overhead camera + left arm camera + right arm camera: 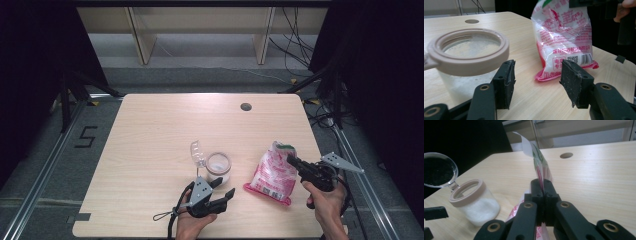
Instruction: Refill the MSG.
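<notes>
A pink-and-white plastic bag (274,176) of white grains leans on the table (150,130) at the right. My right gripper (291,160) is shut on the bag's top edge; in the right gripper view the jaws (543,185) pinch the thin film, and the bag (539,160) rises above them. A clear jar (219,168) with a beige rim, part full of white grains, stands left of the bag, its hinged clear lid (197,151) swung back. My left gripper (225,188) is open just in front of the jar, nothing between its pads (537,82). The jar (469,50) sits to their left, the bag (565,37) beyond.
A round cable hole (245,106) sits near the table's far edge. The table's right edge runs close behind my right hand. Wooden shelving (200,30) and cables lie on the floor beyond the table.
</notes>
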